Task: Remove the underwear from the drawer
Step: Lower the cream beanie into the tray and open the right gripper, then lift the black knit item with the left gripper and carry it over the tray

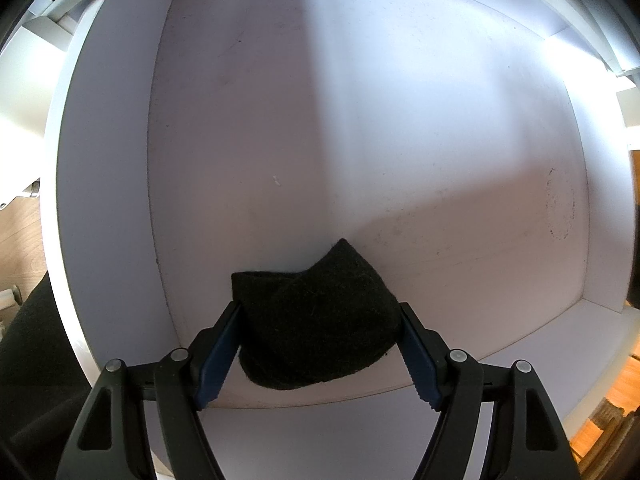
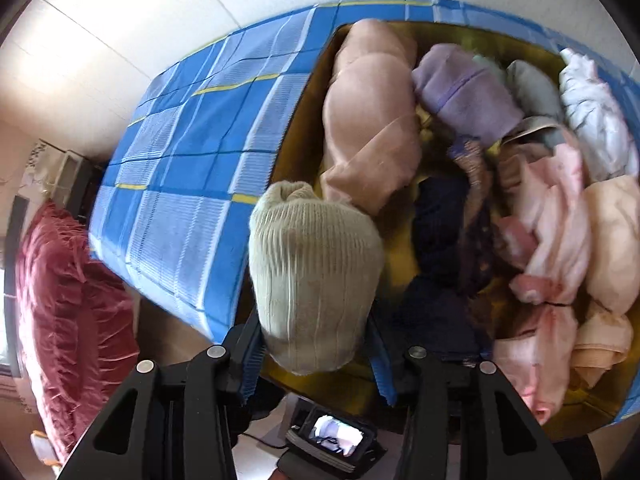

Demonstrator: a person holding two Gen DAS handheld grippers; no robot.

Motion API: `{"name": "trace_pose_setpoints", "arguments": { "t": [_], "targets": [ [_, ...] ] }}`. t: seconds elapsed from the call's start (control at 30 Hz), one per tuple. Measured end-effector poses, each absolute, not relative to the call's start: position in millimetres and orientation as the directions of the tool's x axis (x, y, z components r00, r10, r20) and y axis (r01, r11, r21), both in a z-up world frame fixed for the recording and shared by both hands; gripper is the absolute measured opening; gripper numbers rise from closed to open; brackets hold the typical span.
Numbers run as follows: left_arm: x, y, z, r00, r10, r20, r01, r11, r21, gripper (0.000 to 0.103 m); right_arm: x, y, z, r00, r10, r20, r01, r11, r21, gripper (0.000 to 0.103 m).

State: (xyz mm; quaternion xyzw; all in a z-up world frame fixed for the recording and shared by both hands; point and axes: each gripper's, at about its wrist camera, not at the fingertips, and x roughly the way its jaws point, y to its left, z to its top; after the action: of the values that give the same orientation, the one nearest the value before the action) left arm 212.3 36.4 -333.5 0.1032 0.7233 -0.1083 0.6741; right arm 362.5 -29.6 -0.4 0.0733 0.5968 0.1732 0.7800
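- Black fingers with blue ribbed pads fill the bottom of both wrist views, nearest the lens.
- Blue checked storage box [image 2: 188, 160] with a yellow lining takes up most of the right wrist view; its lid or flap lies open to the left, and its bay is packed with folded clothes.
- White drawer [image 1: 108, 160] fills the left wrist view, its bare floor marked by a faint ring stain near the right wall.
- Dark red bedding [image 2: 68, 300] lies at the far left of the right view, well apart from the box.
- Pink bundle [image 2: 372, 120] stands along the left side of the bay; lilac, white and pale pink pieces crowd to its right.
- Beige ribbed garment [image 2: 316, 276] is clamped by the right gripper [image 2: 316, 356], held over the near left edge of the box; whether it touches the clothes beneath is hard to tell.
- Black underwear [image 1: 316, 320], folded, sits near the drawer's front wall; the left gripper [image 1: 320, 348] has one finger against each side of it, pressing in.
- Small lit screen [image 2: 336, 436] shows below the right fingers.
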Motion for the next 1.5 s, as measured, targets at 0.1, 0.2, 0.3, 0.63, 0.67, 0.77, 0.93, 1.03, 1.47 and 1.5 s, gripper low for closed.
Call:
{"name": "trace_pose_setpoints", "arguments": {
  "t": [0.1, 0.2, 0.3, 0.63, 0.67, 0.77, 0.93, 1.03, 1.47, 1.5],
  "targets": [
    [212, 36, -333, -0.070, 0.004, -0.998, 0.295, 0.955, -0.017, 0.075, 360, -33, 3, 0.236, 0.379, -0.895, -0.194, 0.921, 0.338, 0.050],
    [213, 36, -333, -0.070, 0.004, -0.998, 0.295, 0.955, -0.017, 0.075, 356, -43, 9, 0.250, 0.396, -0.883, -0.199, 0.914, 0.354, 0.050],
    [213, 36, -333, -0.069, 0.005, -0.998, 0.296, 0.955, -0.016, 0.075, 352, -57, 13, 0.263, 0.407, -0.875, -0.187, 0.911, 0.368, 0.050],
    [210, 42, -337, -0.070, -0.009, -0.998, 0.281, 0.959, -0.028, 0.074, 351, -93, 2, 0.282, 0.372, -0.884, -0.077, 0.927, 0.366, 0.050],
    [211, 42, -337, -0.070, -0.009, -0.998, 0.280, 0.960, -0.029, 0.074, 352, -98, 1, 0.287, 0.378, -0.880, -0.063, 0.924, 0.376, 0.050],
    [211, 46, -338, -0.067, -0.008, -0.998, 0.282, 0.959, -0.027, 0.074, 347, -108, 4, 0.286, 0.433, -0.855, -0.089, 0.900, 0.427, 0.050],
    [209, 48, -339, -0.060, -0.005, -0.998, 0.292, 0.956, -0.022, 0.072, 310, -121, 22, 0.355, 0.479, -0.803, -0.214, 0.878, 0.429, 0.050],
    [208, 52, -340, -0.053, -0.007, -0.999, 0.291, 0.956, -0.022, 0.071, 278, -134, 24, 0.382, 0.528, -0.758, -0.295, 0.847, 0.442, 0.050],
    [207, 65, -329, 0.001, -0.053, -0.999, 0.257, 0.965, -0.051, 0.059, 166, -161, -87, 0.368, 0.362, -0.857, -0.407, 0.891, 0.201, 0.054],
    [207, 70, -327, 0.006, -0.065, -0.998, 0.248, 0.967, -0.061, 0.057, 166, -161, -100, 0.357, 0.336, -0.871, -0.383, 0.904, 0.192, 0.054]
  ]
}}
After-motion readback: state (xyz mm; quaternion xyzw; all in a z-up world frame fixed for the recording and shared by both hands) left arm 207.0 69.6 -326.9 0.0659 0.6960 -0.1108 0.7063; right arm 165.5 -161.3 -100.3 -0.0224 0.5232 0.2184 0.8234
